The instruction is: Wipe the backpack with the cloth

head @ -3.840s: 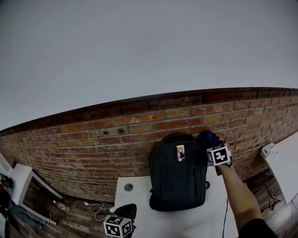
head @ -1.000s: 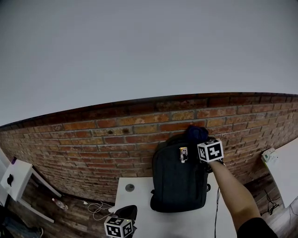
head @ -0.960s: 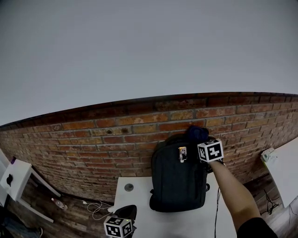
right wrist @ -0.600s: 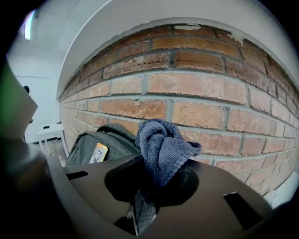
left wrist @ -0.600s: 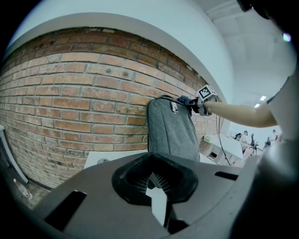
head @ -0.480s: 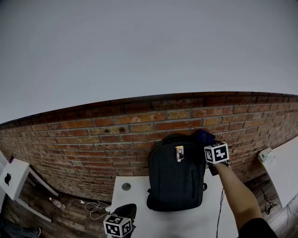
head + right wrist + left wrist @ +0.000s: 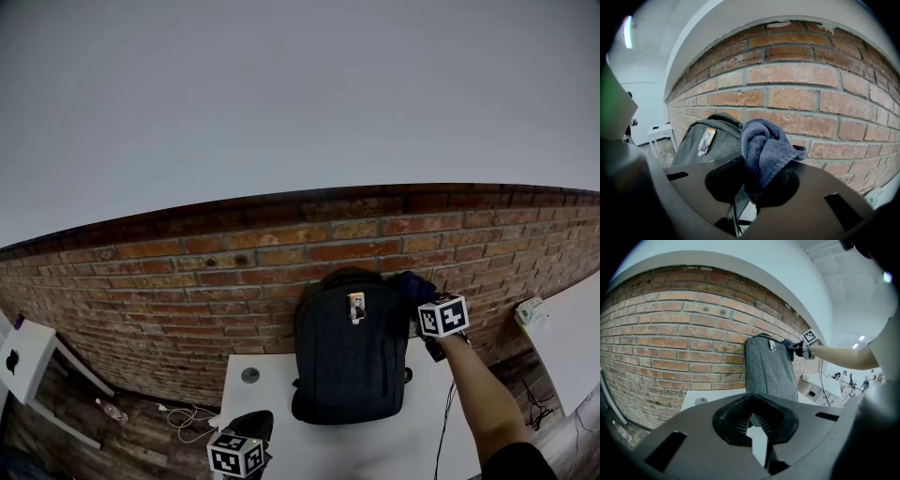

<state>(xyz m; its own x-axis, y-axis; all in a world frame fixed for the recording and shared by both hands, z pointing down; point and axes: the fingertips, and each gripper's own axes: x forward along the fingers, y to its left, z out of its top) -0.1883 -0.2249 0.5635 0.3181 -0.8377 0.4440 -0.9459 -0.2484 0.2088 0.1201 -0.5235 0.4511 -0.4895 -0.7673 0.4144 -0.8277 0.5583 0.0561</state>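
Pinching the cloth (image 7: pixel 765 149), my right claw (image 7: pixel 749 197) sits high at the far right of the bench (image 7: pixel 272 398), close to the brick wall (image 7: pixel 187 272). Its jaws are clamped on the lower folds of the blue-grey cloth, and the rest bunches up above them. From the head view the cloth lies just beside the upper right corner of the backpack (image 7: pixel 349 361); I cannot tell whether the two touch. My forearm (image 7: pixel 478 394) stretches out along the backpack's right side to reach there.

The backpack is dark grey and stands upright at the far middle of the white bench, its back to the wall. A small tag (image 7: pixel 356 307) hangs near its top. A small round disc (image 7: pixel 249 375) lies on the bench to the backpack's left, apart from it.

My left claw (image 7: pixel 757 427) is low at the near left, pointed toward the backpack and well apart from it. Its jaws are pressed together at the tips, with nothing between them.
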